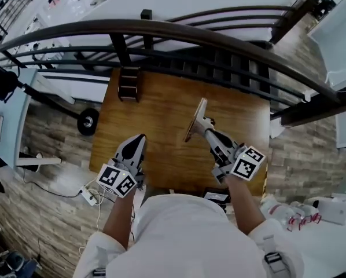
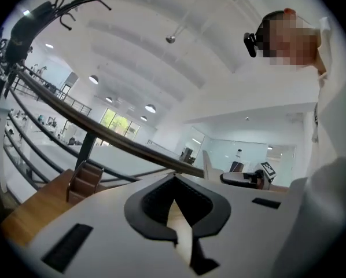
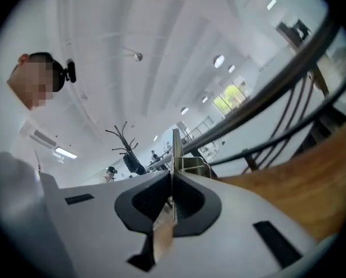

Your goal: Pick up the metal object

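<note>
the right tongs (image 1: 205,127) are pinched tight on one edge of the thin metal plate (image 1: 195,116), which looks to be held clear above the wooden desk (image 1: 155,114), so the pick-up seems as good as done. an edge grip suits something this flat, since there's nothing else to get hold of. the left tongs (image 1: 137,142) hang beside it, closed on nothing, keeping out of the way.

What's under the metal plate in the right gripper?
Bare wooden table shows around the metal plate clamped in the right gripper. The patch straight beneath it is covered by plate and gripper.
</note>
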### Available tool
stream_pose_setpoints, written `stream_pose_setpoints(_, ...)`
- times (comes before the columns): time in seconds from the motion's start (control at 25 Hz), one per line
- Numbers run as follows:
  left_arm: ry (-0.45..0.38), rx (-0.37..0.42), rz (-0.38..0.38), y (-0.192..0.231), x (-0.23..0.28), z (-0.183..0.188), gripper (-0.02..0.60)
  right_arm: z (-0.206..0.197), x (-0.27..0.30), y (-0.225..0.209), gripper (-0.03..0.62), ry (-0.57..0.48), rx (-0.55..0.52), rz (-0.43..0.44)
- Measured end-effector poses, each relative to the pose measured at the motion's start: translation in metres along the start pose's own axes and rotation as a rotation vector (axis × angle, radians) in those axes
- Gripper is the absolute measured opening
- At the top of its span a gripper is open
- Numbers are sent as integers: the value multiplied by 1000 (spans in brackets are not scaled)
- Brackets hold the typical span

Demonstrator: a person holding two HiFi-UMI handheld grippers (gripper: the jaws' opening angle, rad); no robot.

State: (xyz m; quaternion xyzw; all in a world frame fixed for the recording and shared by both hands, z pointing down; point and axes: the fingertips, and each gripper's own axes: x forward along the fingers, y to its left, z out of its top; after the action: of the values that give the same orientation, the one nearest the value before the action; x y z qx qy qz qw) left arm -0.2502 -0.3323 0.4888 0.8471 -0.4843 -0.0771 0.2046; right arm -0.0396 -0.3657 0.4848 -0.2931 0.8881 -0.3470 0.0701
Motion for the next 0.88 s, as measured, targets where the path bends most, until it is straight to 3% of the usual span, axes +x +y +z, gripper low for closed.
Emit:
stream_pose_setpoints(0.2,-88,91,-10,-54,15,71,14,99,-45,52,25,-242,-327,-13)
stream_pose_setpoints(0.44,-143,256,43,-125,20,124,14,165,-110,90,26,-412,-603,-146)
stream_pose_setpoints(0.6,-191,356,68,-159,27,142,14,180,-136,86,25,-450,-668,-235)
stream_pose_setpoints(0.88,-222,392,85,-187,47,151,14,195,-170,83,25,-468,-765,-324)
